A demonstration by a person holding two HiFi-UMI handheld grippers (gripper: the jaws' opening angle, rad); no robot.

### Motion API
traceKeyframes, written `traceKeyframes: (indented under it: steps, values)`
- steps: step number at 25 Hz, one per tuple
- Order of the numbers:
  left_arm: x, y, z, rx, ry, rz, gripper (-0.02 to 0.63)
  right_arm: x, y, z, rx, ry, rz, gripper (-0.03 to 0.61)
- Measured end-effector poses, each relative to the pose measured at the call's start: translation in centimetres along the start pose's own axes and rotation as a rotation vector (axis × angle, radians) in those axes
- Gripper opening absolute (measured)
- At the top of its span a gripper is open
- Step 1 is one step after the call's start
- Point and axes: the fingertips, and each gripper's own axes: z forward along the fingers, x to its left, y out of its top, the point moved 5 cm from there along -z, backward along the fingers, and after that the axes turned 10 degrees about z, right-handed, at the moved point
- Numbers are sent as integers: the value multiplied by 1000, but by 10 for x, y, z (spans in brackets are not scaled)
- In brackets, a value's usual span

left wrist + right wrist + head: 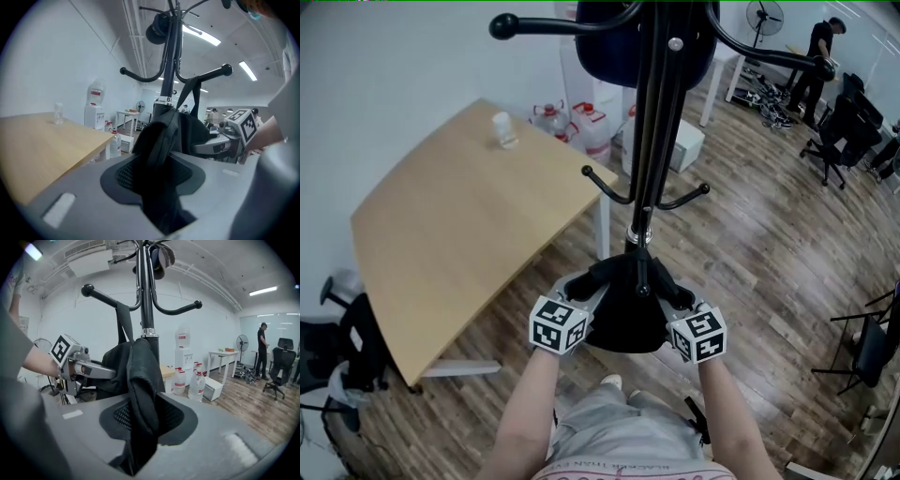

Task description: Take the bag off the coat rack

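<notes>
Black bag [626, 326] clamped by 2 hand-held grippers [584, 298] [678, 300]

No text can be read for sure. A line of print runs along the waistband [628, 466] at the bottom edge of the head view — too blurred to spell. The water bottles [196, 383] carry red labels — the letters are too small.
</notes>
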Motion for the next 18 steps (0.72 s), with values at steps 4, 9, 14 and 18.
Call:
traceKeyframes:
  steps: [4, 9, 14, 18]
  values:
    - [-6, 4, -3, 3, 30, 86, 90, 0, 3, -3, 1, -54, -28, 74]
    - [-7, 3, -11, 6, 59, 57, 75, 3, 6, -8, -18, -114, -19, 66]
    - [-13, 7, -25, -2, 77, 46, 72, 10, 8, -23, -25, -126, -13, 63]
    - [-18, 17, -36, -15, 83, 55, 71, 18, 14, -36, -45, -127, -16, 63]
